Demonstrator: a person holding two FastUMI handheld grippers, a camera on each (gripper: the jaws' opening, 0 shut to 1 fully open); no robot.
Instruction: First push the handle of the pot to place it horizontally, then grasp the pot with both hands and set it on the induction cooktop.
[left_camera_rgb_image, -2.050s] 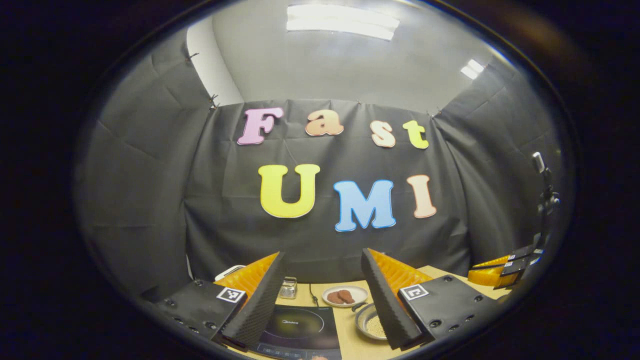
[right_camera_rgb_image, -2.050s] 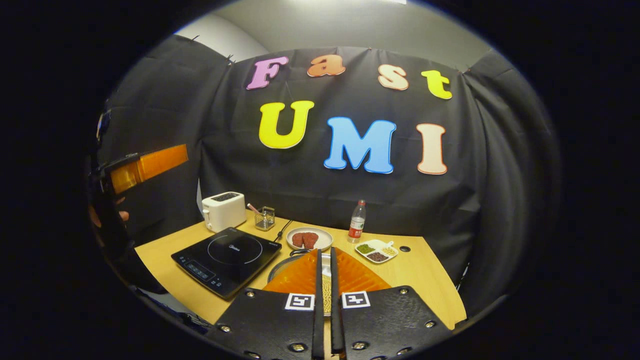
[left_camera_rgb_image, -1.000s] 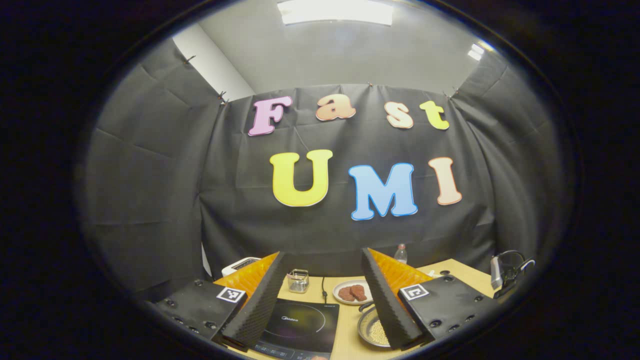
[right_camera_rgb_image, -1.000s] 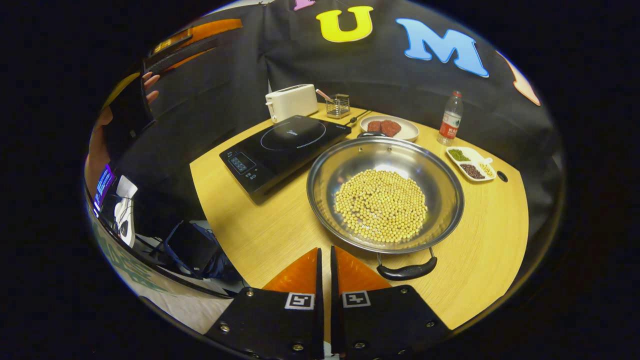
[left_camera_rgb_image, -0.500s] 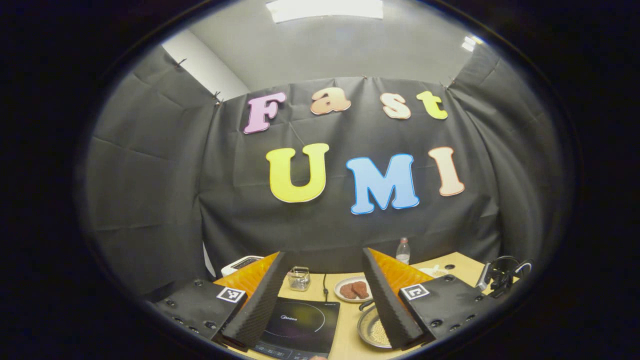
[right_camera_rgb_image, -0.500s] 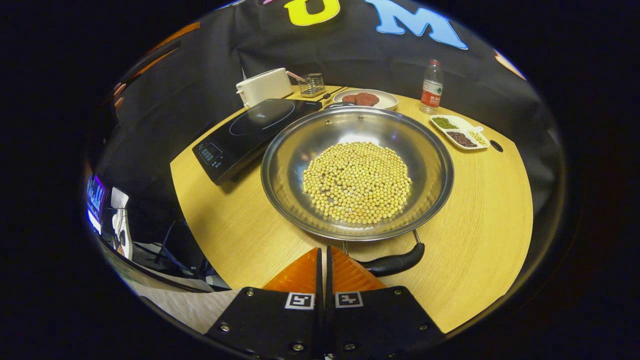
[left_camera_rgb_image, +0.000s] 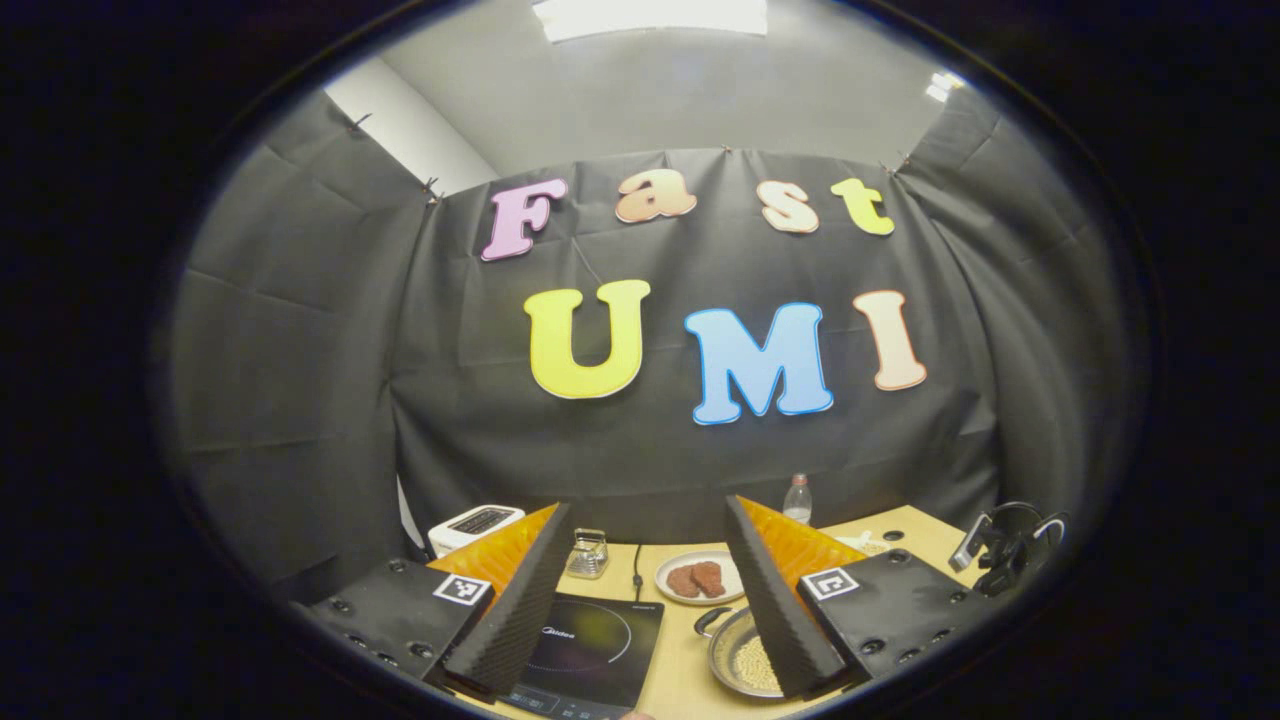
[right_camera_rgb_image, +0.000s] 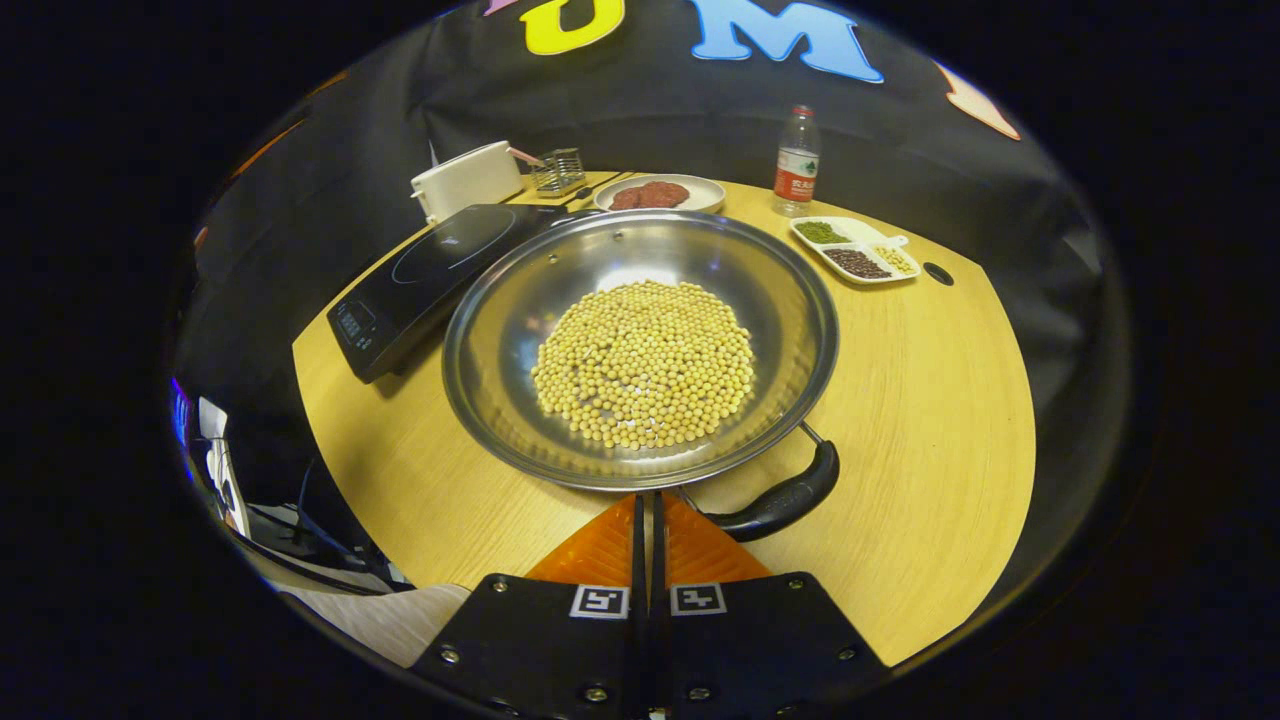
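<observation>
The worktop (right_camera_rgb_image: 930, 420) is bare to the right of the pot (right_camera_rgb_image: 640, 345) and in front of it, so a hand can pass there. On the pot's left the induction cooktop (right_camera_rgb_image: 425, 270) sits very close. Behind the pot stand a plate of meat (right_camera_rgb_image: 660, 193), a bottle (right_camera_rgb_image: 795, 162) and a dish of beans (right_camera_rgb_image: 852, 251). A toaster (right_camera_rgb_image: 467, 180) blocks the far left corner.
</observation>
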